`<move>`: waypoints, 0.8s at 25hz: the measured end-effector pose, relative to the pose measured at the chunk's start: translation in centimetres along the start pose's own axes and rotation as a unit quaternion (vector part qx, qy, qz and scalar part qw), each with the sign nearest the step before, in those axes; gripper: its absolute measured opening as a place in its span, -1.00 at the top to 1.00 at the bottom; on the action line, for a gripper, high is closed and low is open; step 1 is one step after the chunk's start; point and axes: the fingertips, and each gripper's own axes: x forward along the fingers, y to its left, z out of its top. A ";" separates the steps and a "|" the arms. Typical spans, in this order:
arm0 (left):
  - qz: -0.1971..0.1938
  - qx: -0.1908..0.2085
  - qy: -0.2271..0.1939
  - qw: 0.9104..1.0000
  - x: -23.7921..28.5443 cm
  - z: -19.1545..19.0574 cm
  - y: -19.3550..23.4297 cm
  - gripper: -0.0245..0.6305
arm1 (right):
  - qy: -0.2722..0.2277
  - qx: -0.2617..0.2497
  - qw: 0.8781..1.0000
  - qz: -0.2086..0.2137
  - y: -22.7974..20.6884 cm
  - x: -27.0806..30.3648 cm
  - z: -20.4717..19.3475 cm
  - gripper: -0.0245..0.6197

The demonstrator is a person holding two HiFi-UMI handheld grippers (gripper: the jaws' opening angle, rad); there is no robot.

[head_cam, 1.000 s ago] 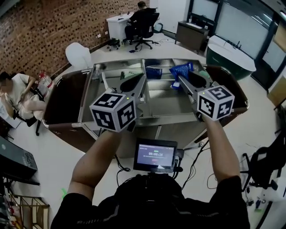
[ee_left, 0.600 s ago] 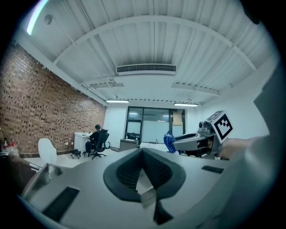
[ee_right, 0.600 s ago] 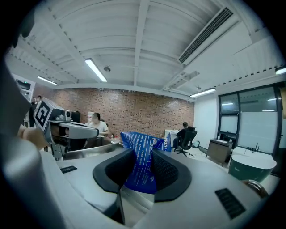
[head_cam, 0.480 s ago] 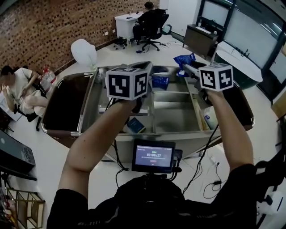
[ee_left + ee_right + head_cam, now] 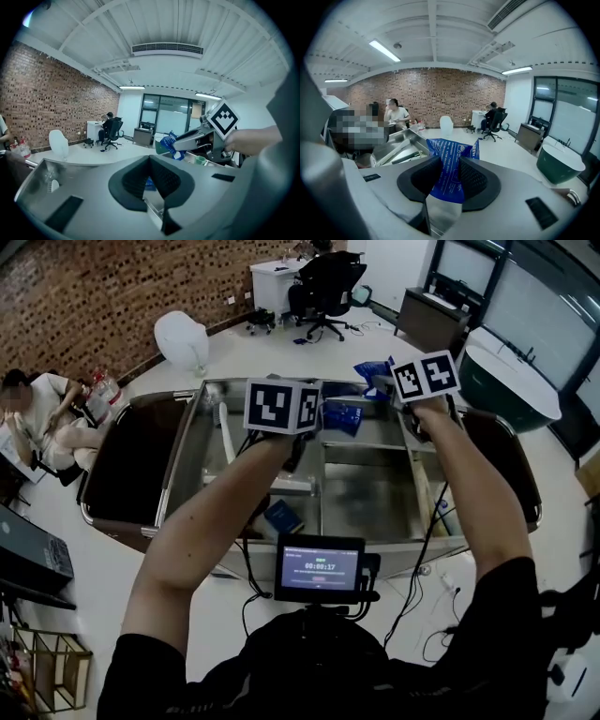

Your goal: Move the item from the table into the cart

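The blue crinkly plastic bag is in the air over the far right part of the stainless steel cart, clamped between the jaws of the right gripper. The bag looks light and soft, and its film is probably slippery. A hold on a flat, gathered stretch of film should serve better than one on the bulging middle, where the contents could be crushed. Its free end sticks out past the jaws and will likely flop when tilted.

The left gripper hovers to the left, over the middle of the cart. Its jaws are together at the tips with nothing between them.

A small blue packet already lies in the cart's far compartment, and a dark blue flat box lies in a near one. Steel dividers cross the cart, so the bag has to go down into a compartment without snagging on a wall.

The dark curved bench wraps around the cart's left side. Beyond it, well apart, are a seated person and a white chair.
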 end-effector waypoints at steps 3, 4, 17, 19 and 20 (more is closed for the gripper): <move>0.005 0.000 0.016 1.000 1.9 -0.6 1.5 0.93 | 0.036 0.024 0.999 0.001 -1.7 3.6 -1.5 0.54; 0.006 0.001 0.022 1.000 2.5 -1.0 2.0 0.93 | 0.049 0.029 0.998 0.001 -2.2 4.8 -2.2 0.54; 0.013 -0.026 0.073 0.997 10.6 -5.9 6.2 0.93 | 0.141 0.081 0.987 0.016 -6.5 14.0 -7.8 0.53; 0.012 -0.028 0.077 0.997 11.1 -6.2 6.4 0.93 | 0.157 0.081 0.984 0.016 -6.7 14.7 -8.4 0.53; 0.012 -0.028 0.078 0.996 11.3 -6.3 6.5 0.93 | 0.166 0.078 0.983 0.014 -6.8 15.0 -8.7 0.53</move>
